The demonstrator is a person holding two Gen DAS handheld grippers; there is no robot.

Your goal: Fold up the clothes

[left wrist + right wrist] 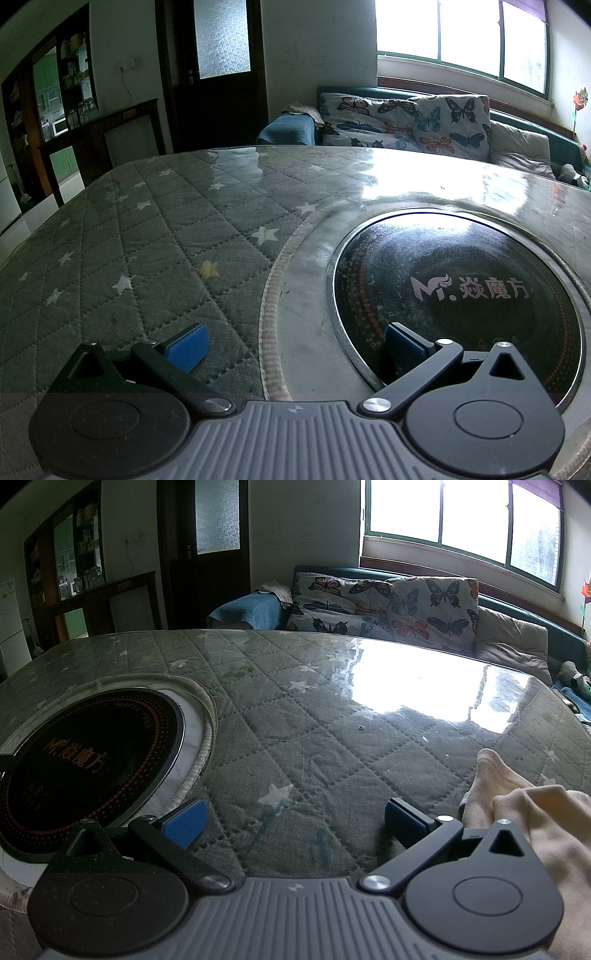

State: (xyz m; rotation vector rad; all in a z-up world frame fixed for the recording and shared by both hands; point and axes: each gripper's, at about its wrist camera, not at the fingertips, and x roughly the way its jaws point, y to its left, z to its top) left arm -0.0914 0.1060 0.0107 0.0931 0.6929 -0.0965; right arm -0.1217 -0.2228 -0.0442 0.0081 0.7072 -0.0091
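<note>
A cream garment (532, 812) lies bunched on the table at the lower right of the right wrist view, just right of my right gripper (295, 825). That gripper is open, its blue pads (184, 827) wide apart over the quilted cover, with nothing between them. My left gripper (295, 347) is also open and holds nothing; it hovers where the quilted cover meets the round black hob (454, 295). No garment shows in the left wrist view.
The table (332, 720) has a grey star-patterned quilted cover under a glossy sheet, with the black hob (81, 757) set in its middle. Behind it stand a sofa with butterfly cushions (384, 605), a dark door (218, 74) and shelves (55, 92).
</note>
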